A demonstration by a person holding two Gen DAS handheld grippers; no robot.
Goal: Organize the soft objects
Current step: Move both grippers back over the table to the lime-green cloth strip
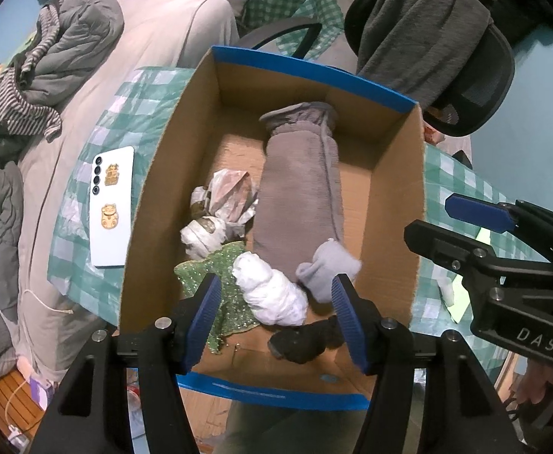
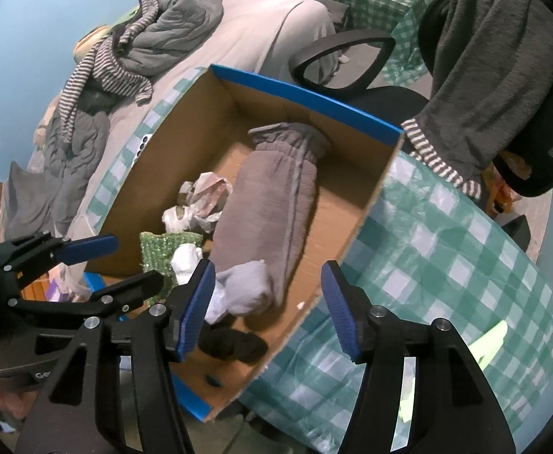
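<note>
Left claw (image 1: 274,312) hangs over the near end of the cardboard box (image 1: 393,204), pointing straight down, jaws standing apart with nothing between the pads; right claw (image 2: 267,308) is tilted over the box's near right wall, likewise parted and empty. Soft objects lie inside the box: a rolled grey-brown fleece (image 1: 301,189) along the middle, a pale grey sock bundle (image 1: 327,268) at its near end, a white bundle (image 1: 272,295) just beside it, a dark bundle (image 1: 301,342) nearest the viewer, green sequinned cloth (image 1: 216,280) and crumpled printed bundles (image 1: 219,208) to the left. The box stands on a counter under a green checked cloth (image 2: 446,246), with a white phone (image 1: 112,204) beside it. Judged step: release complete, withdrawal next. To do it well, lift both claws straight upward with jaws kept wide, so no pad snags the sock bundle or clips the box wall, then clear the rim before reaching for another item
</note>
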